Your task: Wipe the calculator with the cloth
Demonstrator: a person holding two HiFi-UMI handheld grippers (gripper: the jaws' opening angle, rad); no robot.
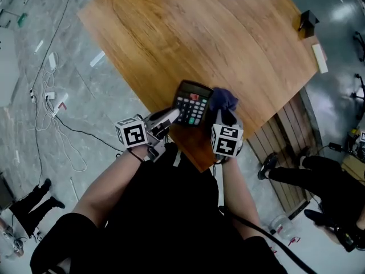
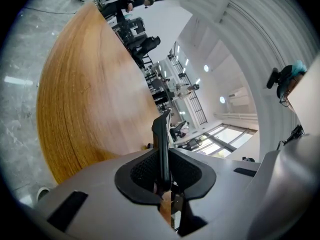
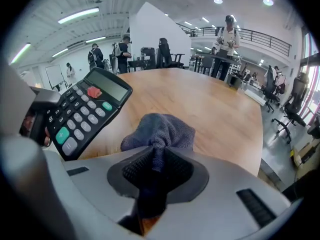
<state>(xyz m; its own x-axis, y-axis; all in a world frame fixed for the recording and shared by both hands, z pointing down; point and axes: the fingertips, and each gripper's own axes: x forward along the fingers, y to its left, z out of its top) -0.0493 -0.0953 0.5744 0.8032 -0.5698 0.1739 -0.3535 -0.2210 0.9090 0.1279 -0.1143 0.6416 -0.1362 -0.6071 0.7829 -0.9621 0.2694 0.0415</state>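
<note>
A black calculator (image 1: 191, 103) with grey keys, green keys and a red one is held up off the wooden table (image 1: 194, 33) near its front corner. My left gripper (image 1: 173, 115) is shut on the calculator's near edge; in the left gripper view the calculator (image 2: 162, 144) shows edge-on between the pads. My right gripper (image 1: 223, 114) is shut on a bunched blue-grey cloth (image 1: 223, 100), just right of the calculator. In the right gripper view the cloth (image 3: 159, 133) bulges out of the jaws and the calculator (image 3: 82, 115) tilts at the left, keys facing me.
A small black object (image 1: 308, 20) and a white strip (image 1: 320, 57) lie near the table's far right edge. Cables (image 1: 48, 104) trail over the marble floor at left. A person's shoes (image 1: 268, 165) stand at right by the table. People stand in the background (image 3: 229, 34).
</note>
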